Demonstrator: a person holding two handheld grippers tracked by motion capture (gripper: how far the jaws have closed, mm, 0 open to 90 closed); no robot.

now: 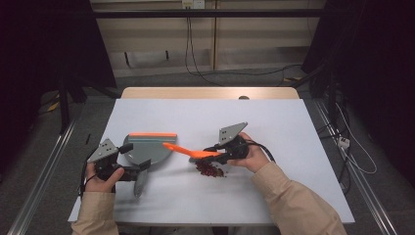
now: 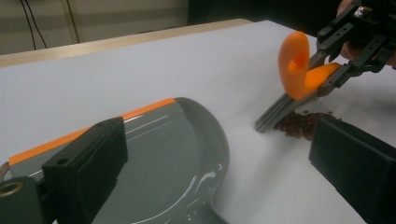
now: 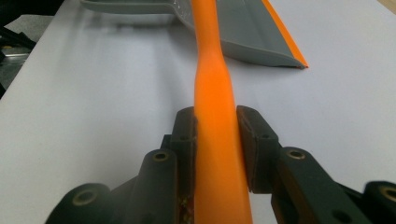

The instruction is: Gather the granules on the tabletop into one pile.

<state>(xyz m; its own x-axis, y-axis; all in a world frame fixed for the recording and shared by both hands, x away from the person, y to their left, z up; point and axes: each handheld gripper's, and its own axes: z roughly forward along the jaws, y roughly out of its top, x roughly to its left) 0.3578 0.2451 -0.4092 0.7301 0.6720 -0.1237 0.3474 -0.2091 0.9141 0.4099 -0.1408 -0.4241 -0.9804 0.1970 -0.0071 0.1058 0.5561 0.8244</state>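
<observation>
Right gripper point(image 1: 221, 155): I see its jaws pinching the orange brush point(image 1: 188, 151) by the handle (pads tight on both sides).
Brush: just right of the grey dustpan point(image 1: 147, 148), bristles down at the pile of dark red bits point(image 1: 211, 170).
Left gripper point(image 1: 141, 172): at the dustpan's handle on its near side; I cannot tell whether it clamps.
Dustpan: flat on the white table point(image 1: 274, 127), orange lip on the far edge.

Three cameras, one table

You look down from above; your gripper cameras sit low and close, both catching the grey dustpan point(image 2: 177, 154) and orange brush point(image 3: 215, 116).
</observation>
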